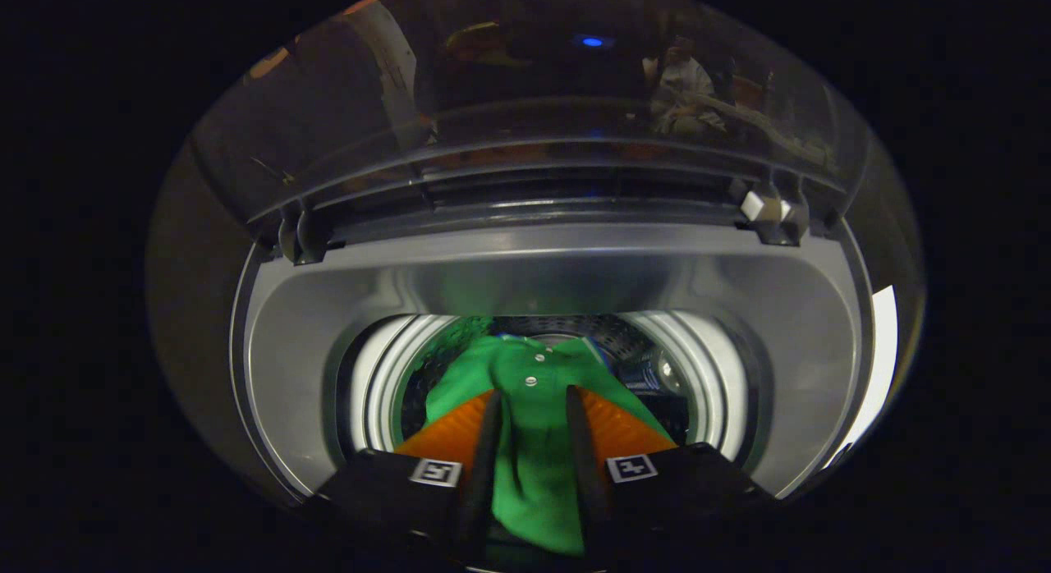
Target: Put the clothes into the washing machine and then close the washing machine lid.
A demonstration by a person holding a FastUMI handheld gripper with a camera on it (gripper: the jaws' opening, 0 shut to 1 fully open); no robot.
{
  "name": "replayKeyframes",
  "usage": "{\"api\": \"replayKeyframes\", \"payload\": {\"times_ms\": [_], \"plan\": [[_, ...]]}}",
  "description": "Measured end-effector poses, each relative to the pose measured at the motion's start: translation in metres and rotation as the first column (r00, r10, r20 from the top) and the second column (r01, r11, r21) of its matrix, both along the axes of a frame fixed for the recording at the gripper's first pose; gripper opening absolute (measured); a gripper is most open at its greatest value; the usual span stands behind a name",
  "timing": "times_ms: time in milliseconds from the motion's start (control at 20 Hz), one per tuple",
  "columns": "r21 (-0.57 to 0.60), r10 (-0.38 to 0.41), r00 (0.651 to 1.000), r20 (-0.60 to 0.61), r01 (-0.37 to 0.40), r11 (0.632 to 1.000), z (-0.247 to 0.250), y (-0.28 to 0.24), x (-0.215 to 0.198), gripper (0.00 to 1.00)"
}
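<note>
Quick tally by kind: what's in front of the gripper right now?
Garment: 1, green shirt, pinched between the gripper fingers, hanging into the drum
Washer: 1, lid up
Buttons on the shirt: 2 visible
Lid hinges: 2
Total: 6

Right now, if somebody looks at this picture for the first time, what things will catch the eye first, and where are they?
The bright green garment stands out first: it is pinched between the jaws of the gripper and hangs down into the washing machine drum. Next comes the round pale opening ring around the drum. Beyond it, the transparent lid stands raised open.
</note>
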State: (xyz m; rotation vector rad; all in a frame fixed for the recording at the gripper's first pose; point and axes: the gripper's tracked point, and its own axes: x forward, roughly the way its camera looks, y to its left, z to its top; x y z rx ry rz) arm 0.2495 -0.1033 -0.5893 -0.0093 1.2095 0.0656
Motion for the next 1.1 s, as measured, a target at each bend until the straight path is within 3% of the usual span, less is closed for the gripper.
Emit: {"api": "replayKeyframes", "payload": {"times_ms": [200, 450, 600, 950, 1100], "plan": [[0.003, 0.017, 1.0, 0.015, -0.017, 1.0, 0.008, 0.002, -0.004, 1.0], [0.013, 0.067, 0.989, 0.135, -0.069, 0.998, 0.049, 0.014, -0.007, 0.99], [0.006, 0.091, 0.962, 0.257, -0.096, 0.995, 0.087, 0.018, 0.0, 0.99], [0.046, 0.085, 0.841, 0.534, -0.13, 0.991, 0.212, 0.039, 0.037, 0.99], [0.03, 0.096, 0.76, 0.643, -0.151, 0.988, 0.269, 0.047, 0.051, 0.99]]}}
